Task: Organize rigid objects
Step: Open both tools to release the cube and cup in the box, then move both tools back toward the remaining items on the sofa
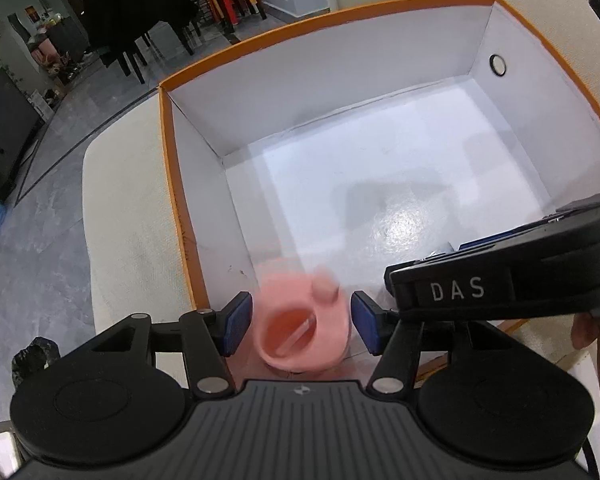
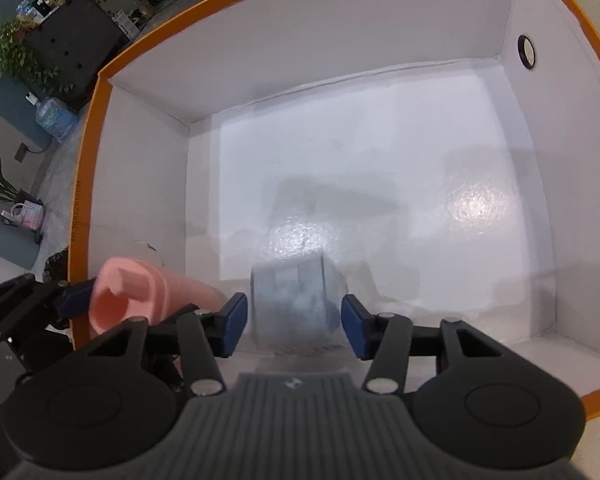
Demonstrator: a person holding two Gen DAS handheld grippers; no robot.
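Box (image 1: pixel 204 92) fills most of both my views: white inside, orange along the rim, with one round black-ringed hole (image 1: pixel 498 65) in the side wall at the upper right of the frame. Its glossy floor carries bright glare near the middle. The box sits on a cream, cloth-covered surface (image 1: pixel 124 208) that shows at the left of the left wrist view; whether that is a tabletop or a cushion I cannot tell.

My left tool (image 1: pixel 300 326) is at the lower centre of its view, above the near left corner of the box. Its blue pads (image 1: pixel 236 326) stand apart, and the pink cup (image 1: pixel 304 324) lies between them, mouth turned toward the camera. The cup is blurred, and I cannot tell for sure whether the pads touch it; a gap shows on each side. In the right wrist view the same cup appears at the lower left, over the orange rim.

My right tool (image 2: pixel 294 318) is at the lower centre of its own view, inside the box near the front wall. Its pads (image 2: pixel 354 330) are also spread, with a grey-blue block-like object (image 2: pixel 296 304) between them, too blurred to identify. Narrow gaps show at both of its sides.

In the left wrist view, the right tool's black body, lettered "DAS", crosses the right edge.
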